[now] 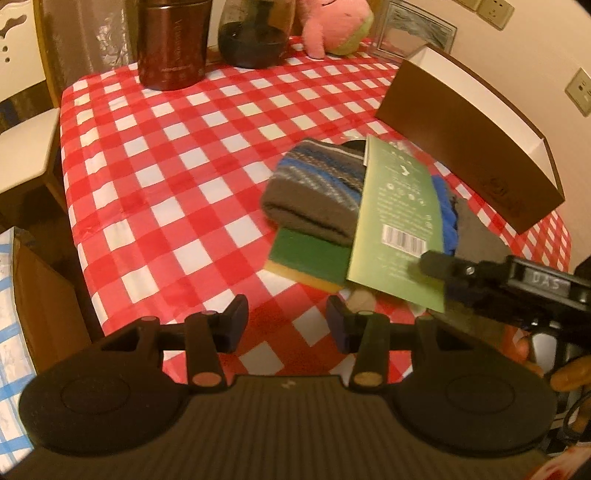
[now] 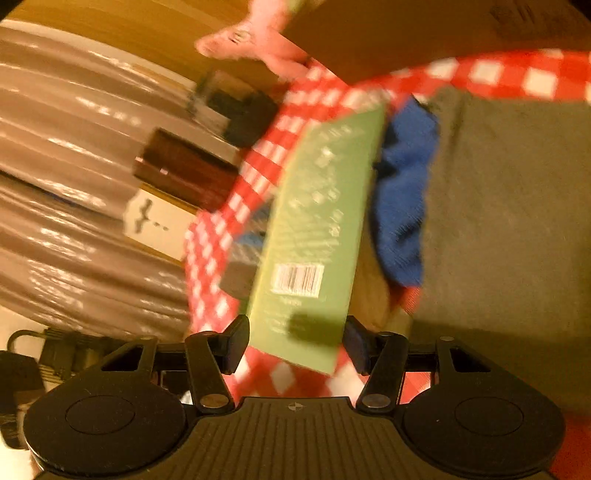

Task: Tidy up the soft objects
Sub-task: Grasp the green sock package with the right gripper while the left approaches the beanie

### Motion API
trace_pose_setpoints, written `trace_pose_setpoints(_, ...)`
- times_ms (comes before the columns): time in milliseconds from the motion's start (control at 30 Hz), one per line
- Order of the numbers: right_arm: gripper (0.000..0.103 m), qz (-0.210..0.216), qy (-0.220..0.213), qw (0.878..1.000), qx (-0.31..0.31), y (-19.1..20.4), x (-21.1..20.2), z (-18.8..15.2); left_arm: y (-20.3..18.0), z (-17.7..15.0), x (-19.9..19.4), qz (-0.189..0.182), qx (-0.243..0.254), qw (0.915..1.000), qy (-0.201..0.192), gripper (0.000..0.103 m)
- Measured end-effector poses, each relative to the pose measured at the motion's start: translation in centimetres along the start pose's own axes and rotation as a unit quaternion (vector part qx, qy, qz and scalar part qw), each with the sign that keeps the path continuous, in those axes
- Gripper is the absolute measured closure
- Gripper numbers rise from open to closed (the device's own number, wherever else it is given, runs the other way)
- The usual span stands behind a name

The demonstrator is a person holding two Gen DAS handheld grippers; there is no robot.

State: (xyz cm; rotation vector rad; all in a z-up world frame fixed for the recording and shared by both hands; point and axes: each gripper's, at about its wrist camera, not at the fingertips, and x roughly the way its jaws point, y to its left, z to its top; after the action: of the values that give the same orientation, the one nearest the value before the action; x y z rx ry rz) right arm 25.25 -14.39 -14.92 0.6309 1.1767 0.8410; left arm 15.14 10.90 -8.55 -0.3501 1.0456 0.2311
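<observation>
A green packet with a barcode (image 1: 397, 221) is tilted up above the checkered table (image 1: 166, 166), held at its lower corner by my right gripper (image 1: 439, 267), which comes in from the right. In the right wrist view the packet (image 2: 310, 236) sits between the fingers of the right gripper (image 2: 295, 341), which touch its edges. Beside it lie a grey and blue striped sock (image 1: 314, 192), a green sponge (image 1: 310, 254), and a blue and grey cloth (image 2: 480, 206). My left gripper (image 1: 284, 325) is open and empty above the table's front edge.
A brown open box (image 1: 472, 147) stands at the right. A dark red canister (image 1: 171, 44), a dark glass jar (image 1: 255, 33) and a pink plush toy (image 1: 336, 26) stand at the back. A white chair (image 1: 22, 140) is to the left.
</observation>
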Motion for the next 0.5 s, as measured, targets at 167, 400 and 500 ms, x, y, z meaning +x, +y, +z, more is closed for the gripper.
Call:
trace_pose_setpoints(167, 0.067, -0.021, 0.004, 1.0, 0.019, -0.7, 1.5, 0.4, 0.2, 0.7, 0.6, -0.002, 0.004, 1.0, 0.002, 0.06)
trace_pose_setpoints(400, 0.1, 0.034, -0.035, 0.997, 0.062, -1.6, 0.3, 0.9, -0.3, 1.2, 1.2, -0.009, 0.01, 0.9999, 0.003, 0.06)
trace_pose_setpoints(500, 0.103, 0.04, -0.063, 0.997, 0.028, -0.5, -1.2, 1.5, -0.6, 1.4, 1.3, -0.013, 0.014, 0.9998, 0.001, 0.06)
